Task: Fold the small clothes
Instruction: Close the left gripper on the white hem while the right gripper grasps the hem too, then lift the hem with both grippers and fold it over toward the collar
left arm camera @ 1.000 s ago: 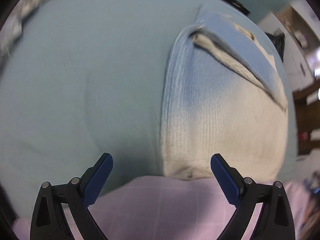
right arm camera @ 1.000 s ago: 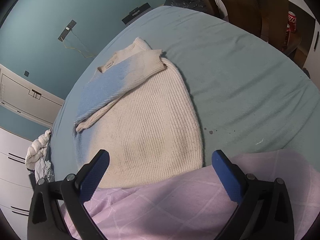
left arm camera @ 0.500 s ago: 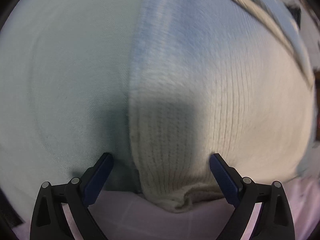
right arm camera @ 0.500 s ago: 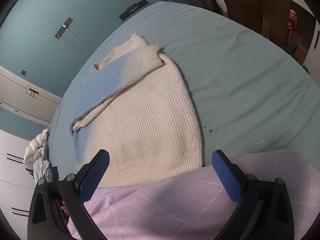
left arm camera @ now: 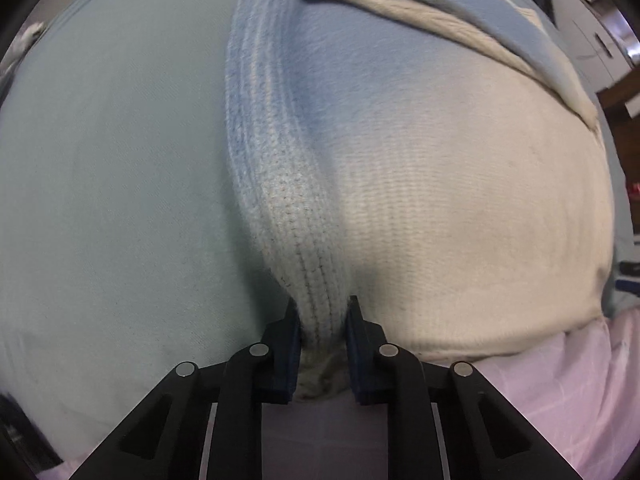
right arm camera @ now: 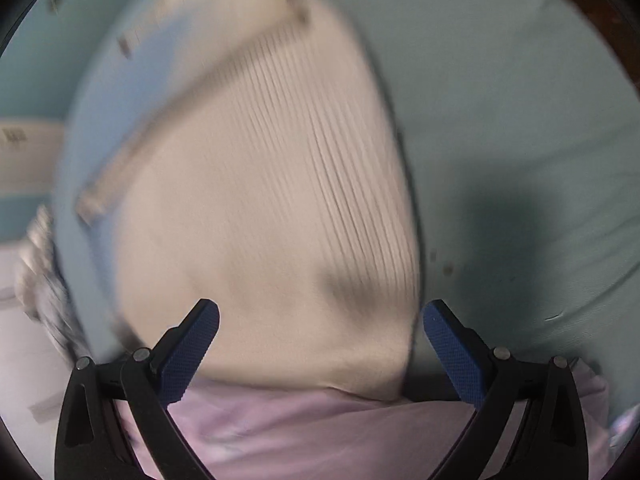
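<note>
My sweater [left arm camera: 440, 208] is a ribbed knit, cream over most of the body and fading to pale blue toward the shoulders. It lies flat on the bed [left arm camera: 112, 168], hem at the near edge, one sleeve folded across the chest. Its left side edge is bunched into a raised ridge.

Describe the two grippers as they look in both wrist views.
Both look alike: the left gripper and right gripper have black angular plastic fingers with triangular cut-outs, silver round pins at the joints, and dark blue textured pads on the inner faces. No cables or markings show.
</note>
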Available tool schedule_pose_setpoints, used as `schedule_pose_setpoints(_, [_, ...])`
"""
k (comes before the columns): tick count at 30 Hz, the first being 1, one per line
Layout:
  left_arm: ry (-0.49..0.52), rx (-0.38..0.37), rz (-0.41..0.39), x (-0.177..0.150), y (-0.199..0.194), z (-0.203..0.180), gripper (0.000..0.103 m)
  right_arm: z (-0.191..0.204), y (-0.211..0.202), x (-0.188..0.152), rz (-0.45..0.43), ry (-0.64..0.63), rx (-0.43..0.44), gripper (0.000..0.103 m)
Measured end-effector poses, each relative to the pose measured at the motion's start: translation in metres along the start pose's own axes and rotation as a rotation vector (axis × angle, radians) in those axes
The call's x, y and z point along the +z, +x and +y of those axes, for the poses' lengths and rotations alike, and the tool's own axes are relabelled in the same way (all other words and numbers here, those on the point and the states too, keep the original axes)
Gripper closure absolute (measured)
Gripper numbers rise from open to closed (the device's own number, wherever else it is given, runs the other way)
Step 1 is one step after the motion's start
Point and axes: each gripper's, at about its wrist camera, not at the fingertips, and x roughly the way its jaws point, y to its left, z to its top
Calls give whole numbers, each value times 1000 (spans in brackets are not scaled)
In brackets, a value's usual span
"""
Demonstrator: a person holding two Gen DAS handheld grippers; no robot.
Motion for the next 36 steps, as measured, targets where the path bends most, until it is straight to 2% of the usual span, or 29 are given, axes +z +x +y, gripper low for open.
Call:
schedule_pose_setpoints(3, [-21, -48, 2, -4, -3, -2, 87, -13, 37, -11, 105, 20, -57, 3])
schedule_pose_setpoints(6, [-68, -109, 9, -7, -6, 6, 87, -16, 60, -14, 186, 20, -52, 3])
schedule_pose_setpoints(9, [-85, -106, 33, -10, 1, 4, 87, -5, 82, -18, 248, -50, -91, 3])
schedule_pose_setpoints(11, [-89, -95, 48, 0, -7, 13, 87, 3, 94, -22, 266, -94, -150, 1])
schedule_pose_setpoints(13, [-89, -91, 64, 6, -1, 17, 86, 6, 97, -26, 262, -100, -168, 3])
schedule_pose_setpoints(14, [-85, -86, 67, 8, 2, 15, 86, 9, 96, -29, 252, -113, -153, 5])
schedule_pose_setpoints(16, [-80, -75, 75, 11, 10, 6, 85, 12, 92, -34, 228, -123, -126, 25])
schedule_pose_setpoints(17, [-82, -71, 79, 12, 11, 5, 82, 12, 90, -37, 218, -123, -119, 31])
schedule_pose_setpoints(19, [-97, -74, 87, 14, 16, 0, 81, 10, 90, -42, 205, -126, -115, 54])
schedule_pose_setpoints(20, [-101, -77, 88, 14, 16, 0, 80, 9, 89, -45, 195, -126, -112, 60])
schedule_pose_setpoints(21, [-104, -82, 88, 14, 16, -1, 80, 9, 87, -48, 181, -131, -96, 75])
schedule_pose_setpoints(22, [-108, -86, 89, 15, 16, -2, 80, 9, 85, -51, 168, -132, -82, 81])
schedule_pose_setpoints(25, [-122, -101, 93, 21, 14, 1, 80, 11, 72, -62, 110, -140, -33, 86])
schedule_pose_setpoints(27, [-131, -118, 81, 23, 14, 5, 80, 10, 58, -72, 51, -144, 28, 87])
schedule_pose_setpoints(31, [-129, -123, 59, 19, 9, 13, 85, 3, 24, -98, -98, -163, 212, 88])
schedule_pose_setpoints(35, [-126, -151, -9, 12, -8, 20, 88, 0, -7, -117, -258, -186, 356, 89])
schedule_pose_setpoints(36, [-129, -172, -36, 11, -15, 20, 88, -1, -9, -107, -276, -188, 373, 89])
